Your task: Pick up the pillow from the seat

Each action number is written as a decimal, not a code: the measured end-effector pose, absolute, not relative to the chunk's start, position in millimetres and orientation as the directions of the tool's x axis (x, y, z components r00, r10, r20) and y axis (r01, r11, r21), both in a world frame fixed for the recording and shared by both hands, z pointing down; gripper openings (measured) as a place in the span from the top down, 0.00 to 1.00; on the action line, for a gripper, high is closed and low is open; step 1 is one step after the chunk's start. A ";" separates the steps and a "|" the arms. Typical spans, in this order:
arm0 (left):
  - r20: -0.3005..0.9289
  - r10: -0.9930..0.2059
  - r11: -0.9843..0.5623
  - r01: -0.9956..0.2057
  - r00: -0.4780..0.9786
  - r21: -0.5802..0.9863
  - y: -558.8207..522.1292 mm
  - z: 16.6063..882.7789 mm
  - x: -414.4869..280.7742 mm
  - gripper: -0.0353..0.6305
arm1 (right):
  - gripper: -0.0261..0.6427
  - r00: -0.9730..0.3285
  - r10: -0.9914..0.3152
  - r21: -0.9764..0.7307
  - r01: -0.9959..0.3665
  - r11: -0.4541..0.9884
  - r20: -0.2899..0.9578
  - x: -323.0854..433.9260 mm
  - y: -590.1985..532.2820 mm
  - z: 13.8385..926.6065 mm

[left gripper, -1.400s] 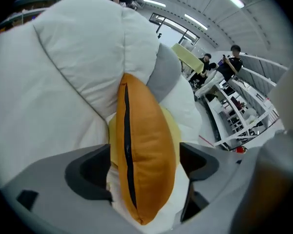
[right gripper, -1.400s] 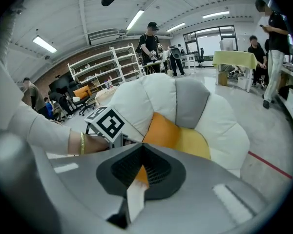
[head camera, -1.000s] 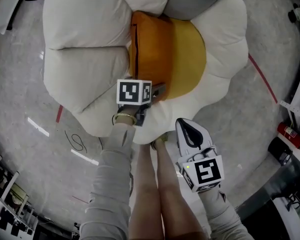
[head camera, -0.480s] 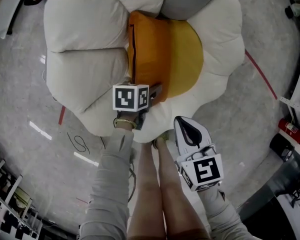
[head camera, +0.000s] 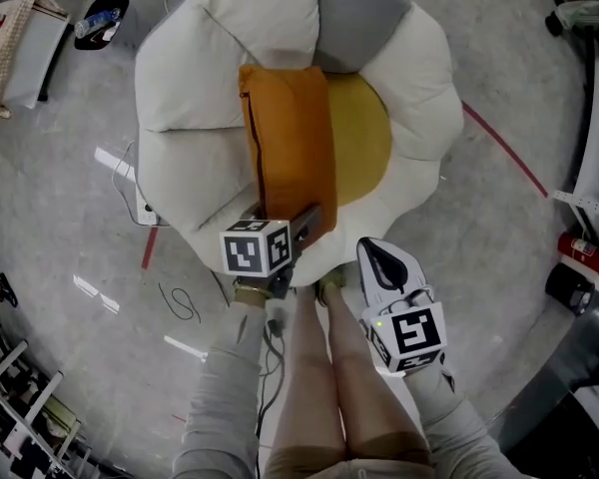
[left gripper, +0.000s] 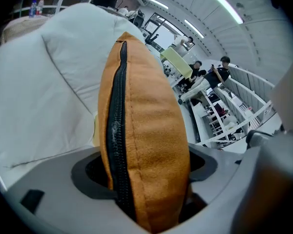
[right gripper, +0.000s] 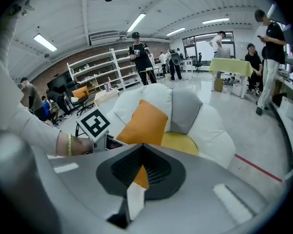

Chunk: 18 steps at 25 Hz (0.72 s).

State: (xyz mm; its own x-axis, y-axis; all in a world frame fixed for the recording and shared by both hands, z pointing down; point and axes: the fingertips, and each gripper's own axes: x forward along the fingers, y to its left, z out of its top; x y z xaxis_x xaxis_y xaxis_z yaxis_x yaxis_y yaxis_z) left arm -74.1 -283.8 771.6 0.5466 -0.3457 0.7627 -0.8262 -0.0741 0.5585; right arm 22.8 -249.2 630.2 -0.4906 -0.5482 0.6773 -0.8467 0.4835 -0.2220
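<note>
An orange pillow (head camera: 292, 143) with a black zipper lies over the yellow centre (head camera: 364, 143) of a flower-shaped white seat (head camera: 195, 98). My left gripper (head camera: 311, 220) is shut on the pillow's near edge. In the left gripper view the pillow (left gripper: 146, 130) fills the gap of the left gripper (left gripper: 146, 172), zipper side to the left, squeezed between both pads. My right gripper (head camera: 377, 259) hangs shut and empty beside the person's legs, short of the seat's near rim. The right gripper view looks past the right gripper (right gripper: 136, 182) at the pillow (right gripper: 145, 121), tilted up on the seat (right gripper: 210, 130).
A grey cushion (head camera: 354, 8) sits among the seat's far petals. On the floor are a red tape line (head camera: 504, 148), a loose cable (head camera: 175, 302) and a red extinguisher (head camera: 584, 252). A woven basket (head camera: 10, 38) stands far left. Several people (right gripper: 141, 55) stand in the hall behind.
The left gripper has closed on the pillow's near edge and drawn back toward the person with it. The head view has pulled away from the seat. The right gripper has hardly moved.
</note>
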 end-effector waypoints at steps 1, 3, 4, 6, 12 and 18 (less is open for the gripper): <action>0.760 -0.349 -0.077 -0.825 0.548 0.559 -279.9 760.2 -74.3 0.34 | 0.96 -0.487 -0.554 -0.216 -0.849 0.482 0.675 24.6 -248.6 622.5; 0.756 -0.358 -0.087 -0.826 0.548 0.557 -273.1 735.7 -73.6 0.34 | 0.96 -0.480 -0.566 -0.205 -0.853 0.480 0.670 28.7 -247.0 606.3; 0.754 -0.365 -0.094 -0.828 0.546 0.553 -270.5 722.0 -72.9 0.34 | 0.96 -0.478 -0.571 -0.201 -0.854 0.480 0.667 30.8 -245.7 597.4; 0.751 -0.380 -0.105 -0.832 0.540 0.545 -263.7 694.7 -69.3 0.34 | 0.96 -0.479 -0.578 -0.197 -0.854 0.482 0.661 35.2 -241.0 578.1; 0.722 -0.429 -0.124 -0.827 0.543 0.549 -252.5 618.0 -56.1 0.34 | 0.96 -0.488 -0.594 -0.179 -0.846 0.503 0.640 43.4 -233.8 526.1; 0.700 -0.464 -0.121 -0.822 0.542 0.556 -233.7 542.9 -55.7 0.34 | 0.96 -0.508 -0.589 -0.141 -0.819 0.556 0.628 44.5 -234.9 469.8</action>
State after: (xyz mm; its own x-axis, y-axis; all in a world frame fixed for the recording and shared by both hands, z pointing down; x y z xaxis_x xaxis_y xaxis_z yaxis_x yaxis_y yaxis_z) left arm -55.7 -233.7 542.9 0.5421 -0.4645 0.7003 -0.8223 -0.1215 0.5560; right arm 44.5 -234.9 469.8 -0.5081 -0.5893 0.6282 -0.8193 0.5557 -0.1415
